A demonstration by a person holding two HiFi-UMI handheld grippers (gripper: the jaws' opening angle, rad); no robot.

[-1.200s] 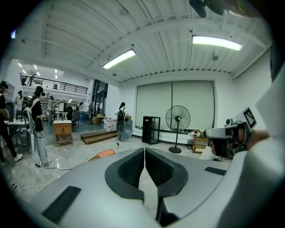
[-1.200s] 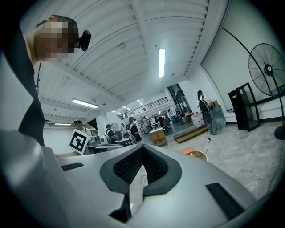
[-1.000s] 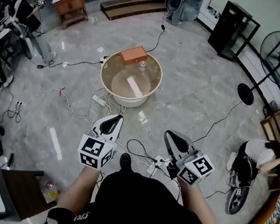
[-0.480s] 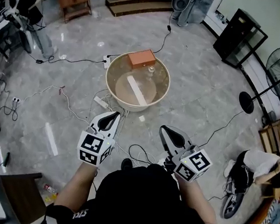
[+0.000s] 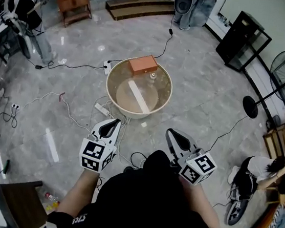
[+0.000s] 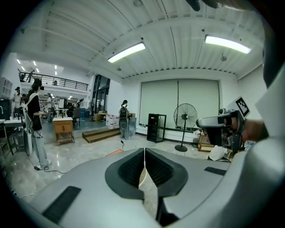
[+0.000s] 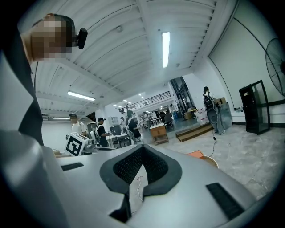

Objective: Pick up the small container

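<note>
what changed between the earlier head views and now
The person stepped toward the basin, carrying both grippers closer to it; it now sits slightly nearer in the head view. Nothing was taken hold of or let go. Unchanged: the left gripper and right gripper are shut and empty, side by side; the small container stands in the basin, near the orange box at its far rim.

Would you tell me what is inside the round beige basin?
A small pale container stands near the round beige basin's far rim, beside an orange-brown rectangular block resting there; a white strip crosses the bottom. Beneath the block is hidden.
</note>
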